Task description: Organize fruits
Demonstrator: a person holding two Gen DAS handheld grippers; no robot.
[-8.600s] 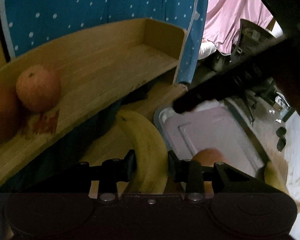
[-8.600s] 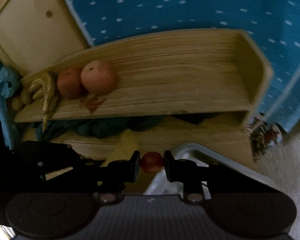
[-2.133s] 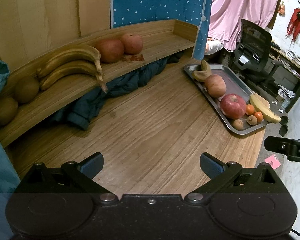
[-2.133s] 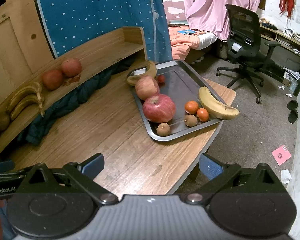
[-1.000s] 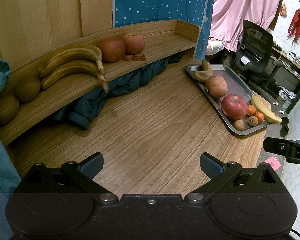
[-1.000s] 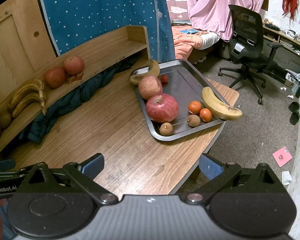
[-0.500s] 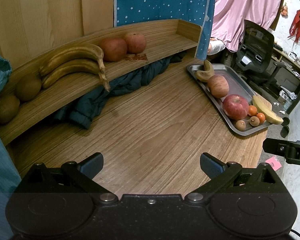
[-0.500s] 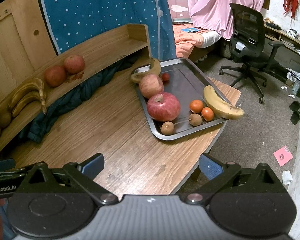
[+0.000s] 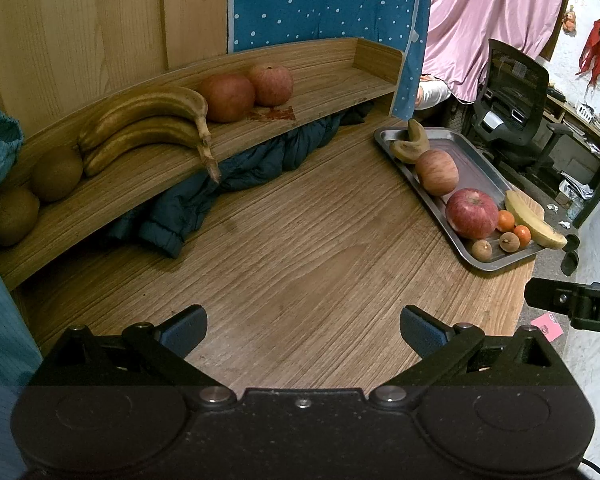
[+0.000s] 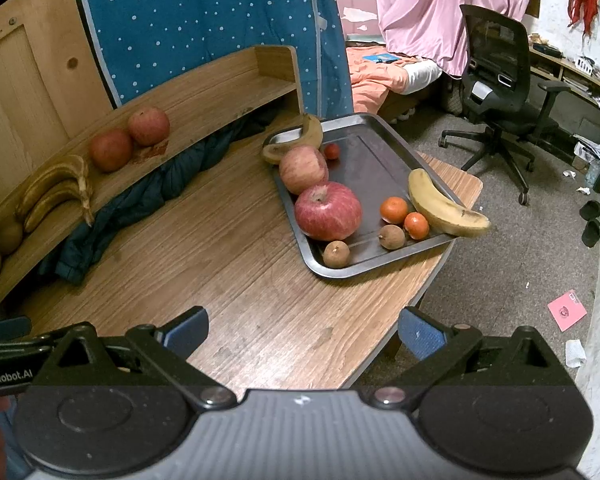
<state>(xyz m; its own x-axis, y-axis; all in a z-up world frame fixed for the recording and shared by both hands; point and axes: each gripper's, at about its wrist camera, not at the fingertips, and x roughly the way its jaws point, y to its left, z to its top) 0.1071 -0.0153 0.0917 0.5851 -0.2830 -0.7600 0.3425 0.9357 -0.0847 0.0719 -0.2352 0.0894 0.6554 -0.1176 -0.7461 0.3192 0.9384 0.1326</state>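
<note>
On the far left of the raised wooden shelf point(image 9: 320, 80) two round brown fruits point(image 9: 56, 174) sit half in shadow, one cut by the picture's edge in the right wrist view, so what kind they are is hard to say. A dark blue padded jacket point(image 9: 220, 172) is stuffed under the shelf and only its front folds show. In the left wrist view the small red fruit point(image 10: 331, 151) on the rectangular metal tray point(image 10: 384, 160) is hidden behind the paler red-yellow apple point(image 10: 303, 169); the right wrist view shows it just beside that apple. The right tool point(image 10: 302, 330) is seen from the left wrist only as a black bar at the right edge, and the left tool point(image 9: 302, 326) from the right wrist only as a black strip at lower left, with part of a hand below it. Both tools hang above the near part of the wooden surface point(image 9: 300, 248), fingers spread wide, nothing between them, well apart from the fruit. On the shelf lie two brown-yellow bananas point(image 9: 148, 128) and two reddish round fruits point(image 9: 248, 92) touching each other. The tray holds a browned curved banana point(image 10: 296, 140) at its far end, a big red apple point(image 10: 327, 211), two small orange mandarins point(image 10: 404, 216), two small brown round fruits point(image 10: 362, 246) and a yellow banana point(image 10: 444, 204) overhanging its near right corner.
</note>
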